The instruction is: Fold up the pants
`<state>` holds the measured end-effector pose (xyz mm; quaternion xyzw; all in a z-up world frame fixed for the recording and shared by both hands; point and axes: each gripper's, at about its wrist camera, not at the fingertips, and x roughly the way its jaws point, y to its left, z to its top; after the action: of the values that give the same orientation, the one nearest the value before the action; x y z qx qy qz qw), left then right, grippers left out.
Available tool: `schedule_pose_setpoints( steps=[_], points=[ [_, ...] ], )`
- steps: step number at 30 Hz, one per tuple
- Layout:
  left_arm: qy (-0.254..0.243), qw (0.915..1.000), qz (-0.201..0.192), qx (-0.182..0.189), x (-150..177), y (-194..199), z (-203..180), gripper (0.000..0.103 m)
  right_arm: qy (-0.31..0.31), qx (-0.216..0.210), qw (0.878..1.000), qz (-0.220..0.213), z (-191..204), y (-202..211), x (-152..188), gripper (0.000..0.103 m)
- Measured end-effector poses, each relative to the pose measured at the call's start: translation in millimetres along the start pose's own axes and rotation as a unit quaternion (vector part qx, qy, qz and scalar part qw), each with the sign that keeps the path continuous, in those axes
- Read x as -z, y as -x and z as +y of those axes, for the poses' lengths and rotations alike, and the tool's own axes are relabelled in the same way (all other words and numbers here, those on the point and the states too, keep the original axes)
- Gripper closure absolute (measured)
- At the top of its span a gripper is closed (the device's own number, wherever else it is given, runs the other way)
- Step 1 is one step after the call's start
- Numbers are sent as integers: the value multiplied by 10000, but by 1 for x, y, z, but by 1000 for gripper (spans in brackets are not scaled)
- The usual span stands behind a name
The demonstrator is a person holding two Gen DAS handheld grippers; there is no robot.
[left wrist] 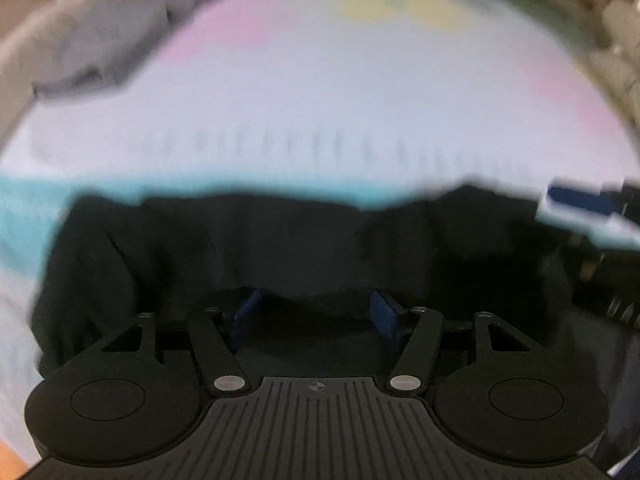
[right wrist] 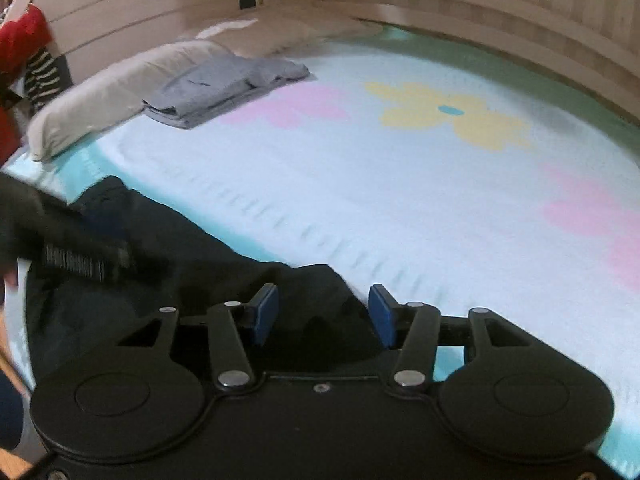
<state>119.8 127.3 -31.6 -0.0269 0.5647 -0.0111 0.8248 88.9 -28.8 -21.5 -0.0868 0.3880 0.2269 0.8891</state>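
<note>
Black pants [right wrist: 168,280] spread along the near edge of the bed [right wrist: 400,200], bunched and wrinkled rather than flat. Left gripper [left wrist: 316,314] tipped steeply down over the middle of the dark cloth, blue pads apart, nothing pinched between them as far as the blur allows. Right gripper [right wrist: 324,312] low over the right-hand corner of the fabric, pads likewise apart and gripping nothing.

Likely between grasps, so best to smooth the cloth first, then pinch matching corners cleanly, one layer pair per side, and carry both across together to keep the fold square.

Plenty of open quilt beyond the pants, toward the yellow flower print [right wrist: 448,114]. Folded grey clothes [right wrist: 224,88] and pillow [right wrist: 108,92] well apart at the far left; wall behind. Bed's near edge close underneath, so safer to fold away from it.
</note>
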Motion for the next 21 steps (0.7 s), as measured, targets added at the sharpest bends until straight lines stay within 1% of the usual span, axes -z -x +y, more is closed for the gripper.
schedule_pose_setpoints(
  steps=[1, 2, 4, 5, 6, 7, 8, 10, 11, 12, 13, 15, 16, 17, 19, 21],
  points=[
    [-11, 10000, 69, -4, 3, -5, 1, 44, 8, -14, 10000, 38, -1, -6, -1, 45],
    [-63, 10000, -2, -33, 6, -4, 1, 44, 11, -54, 10000, 79, -3, -11, -1, 45],
    [-204, 9998, -20, -74, 9, -3, -1, 44, -9, -143, 9997, 177, -3, -17, 1, 45],
    [-181, 9998, -19, -68, 10, -3, -1, 44, -12, -199, 9996, 213, -4, -20, 2, 45],
    [-138, 9999, -23, -63, 12, -3, -2, 44, -4, -246, 9994, 257, -4, -22, 3, 48],
    [-106, 9999, -25, -63, 12, -3, -1, 44, 14, -271, 9992, 301, -3, -25, 3, 73],
    [-77, 9999, -35, -69, 9, -3, -1, 44, 59, -258, 9992, 311, -2, -25, 5, 93],
    [92, 9998, -154, -34, 6, 1, 0, 44, 228, -209, 9992, 251, 2, -24, 8, 95],
    [226, 9993, -293, 27, 5, 6, 4, 44, 312, -226, 9992, 134, 6, -16, 12, 95],
    [313, 9986, -433, 60, -6, 7, 3, 44, 392, -264, 9989, 61, 9, -10, 16, 95],
    [392, 9973, -616, 56, -9, 12, 5, 44, 497, -290, 9983, 6, 13, -2, 20, 95],
    [467, 9948, -903, 39, -14, 20, 6, 44, 789, -306, 9964, -88, 25, 11, 32, 95],
    [469, 9942, -960, 74, -16, 21, 5, 44, 947, -304, 9950, -116, 31, 16, 38, 95],
    [462, 9941, -971, 137, -18, 19, 3, 44, 1123, -306, 9931, -119, 38, 19, 44, 95],
    [431, 9951, -860, 215, -20, 12, -2, 43, 1416, -315, 9894, -63, 49, 21, 54, 94],
    [401, 9973, -579, 230, -22, -2, -3, 43, 1602, -308, 9866, 18, 56, 20, 63, 94]
  ],
)
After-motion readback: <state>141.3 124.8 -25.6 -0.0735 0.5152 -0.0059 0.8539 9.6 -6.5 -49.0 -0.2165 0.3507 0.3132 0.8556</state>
